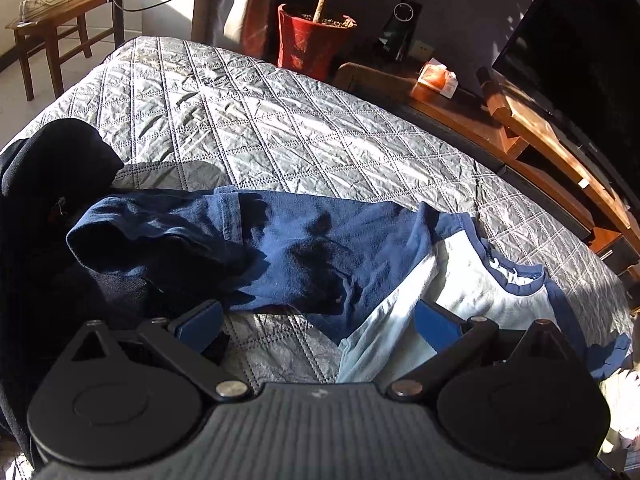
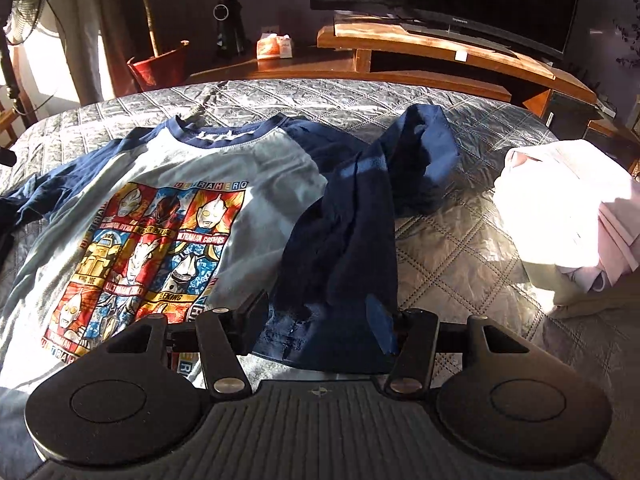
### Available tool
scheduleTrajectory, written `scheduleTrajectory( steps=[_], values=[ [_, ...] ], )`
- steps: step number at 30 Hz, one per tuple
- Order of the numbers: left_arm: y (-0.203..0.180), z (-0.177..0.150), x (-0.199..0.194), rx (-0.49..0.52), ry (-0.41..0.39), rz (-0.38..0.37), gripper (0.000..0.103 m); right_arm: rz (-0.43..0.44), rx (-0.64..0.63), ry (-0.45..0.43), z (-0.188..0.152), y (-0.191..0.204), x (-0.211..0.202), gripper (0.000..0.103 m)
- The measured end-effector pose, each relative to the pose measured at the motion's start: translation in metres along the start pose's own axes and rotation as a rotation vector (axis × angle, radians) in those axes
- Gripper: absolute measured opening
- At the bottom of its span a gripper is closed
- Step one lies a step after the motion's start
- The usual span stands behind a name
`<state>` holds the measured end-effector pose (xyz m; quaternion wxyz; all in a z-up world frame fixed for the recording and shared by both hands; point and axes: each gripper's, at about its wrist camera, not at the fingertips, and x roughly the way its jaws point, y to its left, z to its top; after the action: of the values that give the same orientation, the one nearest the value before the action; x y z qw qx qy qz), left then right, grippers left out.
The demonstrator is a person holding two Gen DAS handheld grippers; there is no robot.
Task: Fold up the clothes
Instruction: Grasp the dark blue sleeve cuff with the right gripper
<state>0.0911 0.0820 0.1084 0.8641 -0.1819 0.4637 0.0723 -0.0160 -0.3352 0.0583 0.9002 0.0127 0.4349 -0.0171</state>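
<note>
Your left gripper [image 1: 318, 324] and right gripper [image 2: 318, 318] both hover with fingers released, grasping nothing. The raglan T-shirt [image 2: 168, 208] lies print-up on the quilted bed [image 2: 460, 240], its navy sleeve [image 2: 352, 240] flopped over.

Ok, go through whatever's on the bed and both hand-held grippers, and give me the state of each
Graphic T-shirt: spread flat, print up, unfolded.
Navy long sleeve: rumpled, draped beside the shirt body.
Pink-white clothes: piled at the right.
Left hand-held gripper: open, empty.
Right hand-held gripper: open, over the navy cuff.
</note>
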Motion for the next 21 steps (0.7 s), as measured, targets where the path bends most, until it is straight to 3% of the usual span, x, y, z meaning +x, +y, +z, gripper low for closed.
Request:
scheduleTrajectory(
  steps=[4,6,8,10,11,13,14,17,19,21],
  values=[
    [-0.007,-0.003,0.003,0.012,0.007,0.001,0.102,-0.004,0.072,0.002,-0.008,-0.024,0.006,0.065],
    [-0.011,-0.005,0.005,0.013,0.011,0.0,0.102,0.05,0.14,0.026,-0.014,-0.035,0.012,0.078],
    [-0.014,-0.007,0.006,0.017,0.015,-0.001,0.102,0.113,0.163,0.052,-0.019,-0.037,0.017,0.078],
    [-0.019,-0.01,0.008,0.027,0.02,-0.001,0.102,0.091,0.124,0.043,-0.022,-0.03,0.021,0.077],
    [-0.022,-0.011,0.009,0.034,0.022,0.0,0.102,0.087,0.118,0.043,-0.022,-0.028,0.022,0.066],
    [-0.027,-0.014,0.011,0.043,0.028,0.0,0.102,0.087,0.123,0.031,-0.022,-0.028,0.022,0.035],
    [-0.029,-0.015,0.012,0.047,0.03,0.001,0.102,0.094,0.135,0.014,-0.02,-0.031,0.019,0.015],
    [-0.033,-0.017,0.013,0.058,0.032,0.0,0.102,0.013,0.117,-0.051,-0.014,-0.037,0.002,0.015],
    [-0.035,-0.018,0.013,0.063,0.033,-0.001,0.102,-0.017,0.098,-0.054,-0.013,-0.042,-0.006,0.026],
    [-0.036,-0.019,0.013,0.065,0.033,-0.002,0.102,-0.008,0.062,-0.06,-0.015,-0.045,-0.015,0.056]
  ],
)
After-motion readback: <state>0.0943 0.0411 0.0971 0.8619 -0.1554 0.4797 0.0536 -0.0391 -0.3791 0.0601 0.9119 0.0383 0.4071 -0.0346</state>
